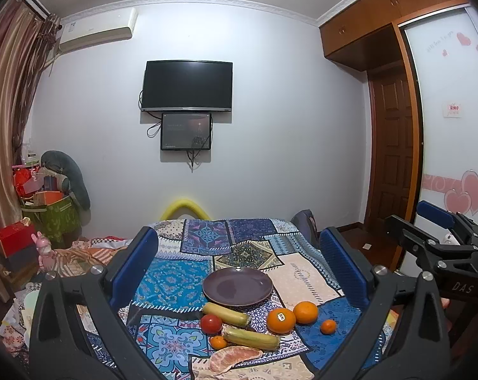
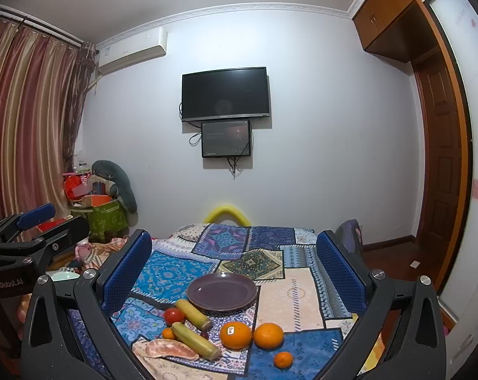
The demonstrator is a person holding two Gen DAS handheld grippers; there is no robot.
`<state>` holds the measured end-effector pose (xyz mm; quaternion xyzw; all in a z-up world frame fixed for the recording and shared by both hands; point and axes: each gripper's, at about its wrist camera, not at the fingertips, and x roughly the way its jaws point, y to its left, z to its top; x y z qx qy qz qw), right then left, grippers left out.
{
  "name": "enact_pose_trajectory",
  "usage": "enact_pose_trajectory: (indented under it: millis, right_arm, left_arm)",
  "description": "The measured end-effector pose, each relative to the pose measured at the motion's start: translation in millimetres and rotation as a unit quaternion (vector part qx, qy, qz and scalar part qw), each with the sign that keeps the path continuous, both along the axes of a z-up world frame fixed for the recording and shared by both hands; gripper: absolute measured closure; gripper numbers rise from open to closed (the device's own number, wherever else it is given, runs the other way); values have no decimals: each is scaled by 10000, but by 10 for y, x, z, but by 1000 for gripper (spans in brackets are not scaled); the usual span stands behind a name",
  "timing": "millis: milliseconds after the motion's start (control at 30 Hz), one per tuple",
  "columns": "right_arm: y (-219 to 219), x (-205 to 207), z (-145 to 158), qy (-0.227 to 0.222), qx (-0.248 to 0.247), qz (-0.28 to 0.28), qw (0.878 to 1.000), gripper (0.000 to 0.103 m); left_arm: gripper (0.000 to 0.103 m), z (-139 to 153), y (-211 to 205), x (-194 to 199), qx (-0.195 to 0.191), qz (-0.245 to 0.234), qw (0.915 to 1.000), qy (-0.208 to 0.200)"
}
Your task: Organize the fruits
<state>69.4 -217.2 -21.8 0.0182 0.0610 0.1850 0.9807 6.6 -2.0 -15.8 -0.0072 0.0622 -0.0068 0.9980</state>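
An empty purple plate (image 1: 237, 286) (image 2: 222, 291) sits on the patchwork cloth. In front of it lie two bananas (image 1: 226, 314) (image 2: 193, 313), a red tomato (image 1: 211, 323) (image 2: 174, 315), two large oranges (image 1: 280, 320) (image 2: 235, 335), one with a sticker, two small tangerines (image 1: 328, 326) (image 2: 283, 359) and a peeled pomelo piece (image 1: 234, 357) (image 2: 171, 350). My left gripper (image 1: 239, 269) is open and empty, raised behind the fruit. My right gripper (image 2: 234, 269) is open and empty too, beside it on the right.
The patchwork cloth (image 1: 302, 272) covers a table that ends toward the far wall. Boxes, bags and a plush toy (image 1: 61, 177) pile up at the left by the curtain. A wooden door (image 1: 391, 158) and wardrobe stand at the right.
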Motion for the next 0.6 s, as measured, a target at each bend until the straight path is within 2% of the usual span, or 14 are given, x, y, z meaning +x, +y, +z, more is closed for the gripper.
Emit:
enact_pose_trajectory:
  millis: [400,600]
  right_arm:
    - [5,70,-51,47,-76,19,10000,0]
    - [-35,277,-193,366,-152,-25,9992,0]
  left_arm:
    - [0,-52,37,115,-48,-61,9999,80]
    - [0,-224,68,356,102,-147,9990,403]
